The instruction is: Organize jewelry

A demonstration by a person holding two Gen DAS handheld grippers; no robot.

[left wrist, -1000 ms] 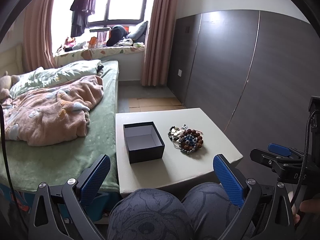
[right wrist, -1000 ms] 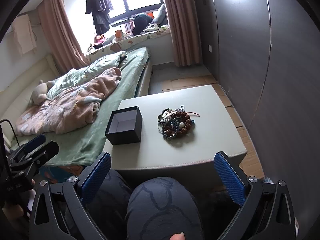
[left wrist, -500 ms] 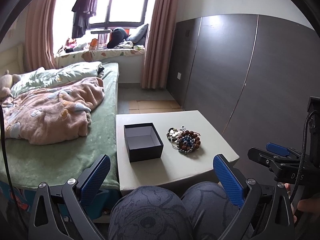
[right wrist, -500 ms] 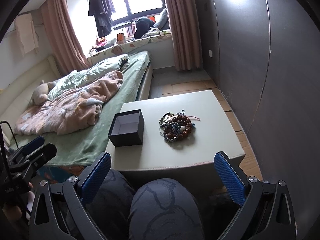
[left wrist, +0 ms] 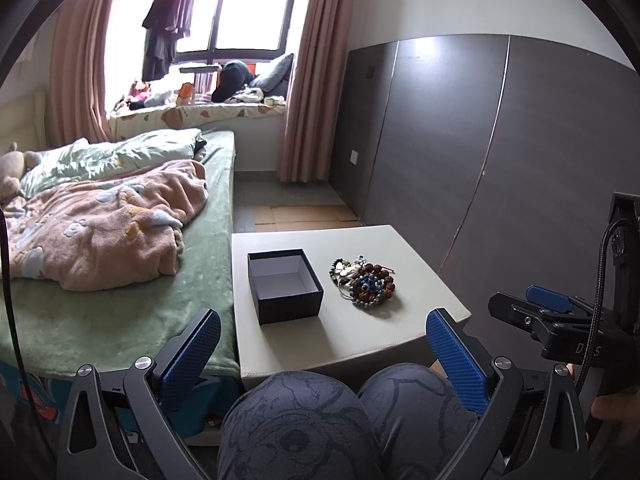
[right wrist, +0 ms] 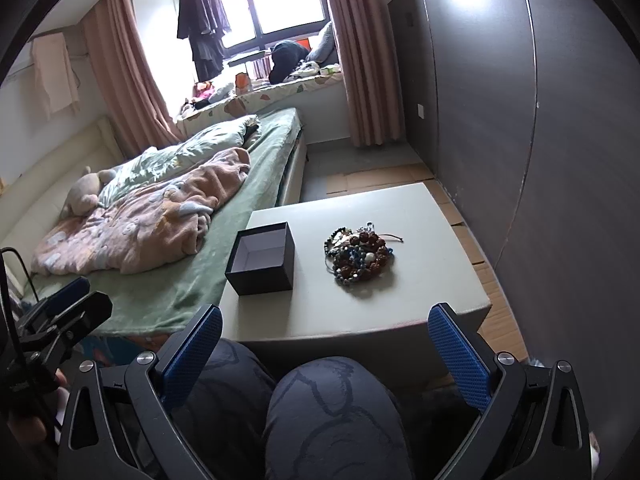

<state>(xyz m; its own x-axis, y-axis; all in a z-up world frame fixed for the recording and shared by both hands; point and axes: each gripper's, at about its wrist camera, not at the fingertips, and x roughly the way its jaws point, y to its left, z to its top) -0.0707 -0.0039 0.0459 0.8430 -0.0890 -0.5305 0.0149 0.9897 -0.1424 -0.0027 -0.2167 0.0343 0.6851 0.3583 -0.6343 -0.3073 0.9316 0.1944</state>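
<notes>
On table (right wrist: 400,296): box (right wrist: 262,260), jewelry (right wrist: 358,254); towel (right wrist: 54,76) right-view only.

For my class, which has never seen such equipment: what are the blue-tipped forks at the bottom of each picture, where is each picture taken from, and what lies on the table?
A seated person holds hand tongs in each hand; no robot is involved. Each picture comes from a camera on one tool, looking forward between its two blue pads. One view shows the left tongs, the other the right tongs. Both are open and hold nothing. They hover above the person's knees, short of the table. On it stand an open, empty dark box and, to its right, apart from it, a tangled pile of bead jewelry.
</notes>
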